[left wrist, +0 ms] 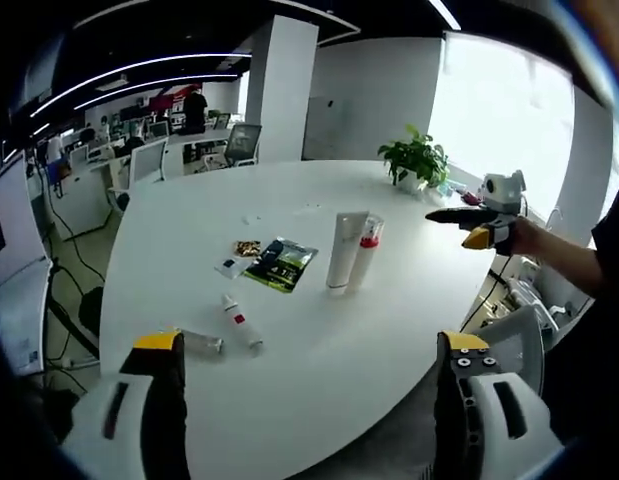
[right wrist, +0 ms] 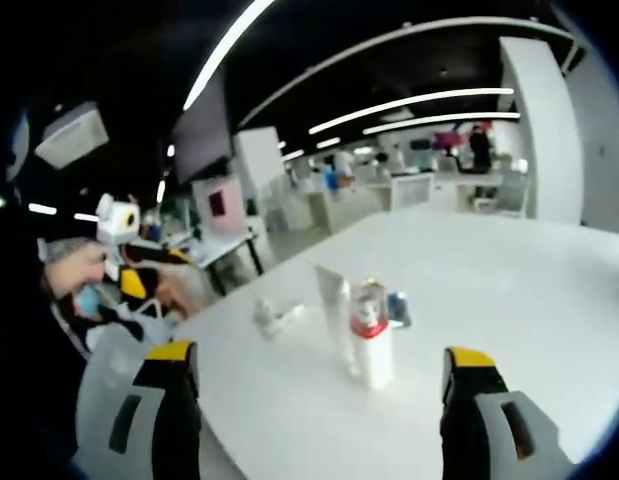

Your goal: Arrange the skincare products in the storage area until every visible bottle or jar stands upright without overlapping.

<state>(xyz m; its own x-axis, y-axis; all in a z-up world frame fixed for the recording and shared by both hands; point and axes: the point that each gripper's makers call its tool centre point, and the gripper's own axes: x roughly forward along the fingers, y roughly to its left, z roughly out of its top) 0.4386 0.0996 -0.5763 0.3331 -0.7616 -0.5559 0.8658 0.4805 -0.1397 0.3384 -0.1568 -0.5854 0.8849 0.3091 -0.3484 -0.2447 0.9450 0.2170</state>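
Left gripper view: over a white desk (left wrist: 319, 400) in an open office, the left hand-held gripper (left wrist: 314, 350) hovers with its yellow-tipped jaws spread wide, holding nothing. Near the desk's middle, a white tube (left wrist: 346, 250) and a red-collared bottle (left wrist: 365, 252) stand upright, touching side by side. Just beside them lie a green packet (left wrist: 280, 264) and a small snack pack (left wrist: 248, 247). Nearer the camera, a thin tube (left wrist: 241, 322) with a red mark and a clear vial (left wrist: 202, 343) lie flat on the desk. A potted plant (left wrist: 417, 160) sits at the far edge. The right hand-held gripper (left wrist: 465, 223) reaches in from the right, gripped by a hand (left wrist: 524, 237); whether its jaws are parted cannot be told here. Right gripper view: its own jaws stand wide apart and empty, the tube (right wrist: 336, 312) and bottle (right wrist: 371, 345) upright between them, well ahead.
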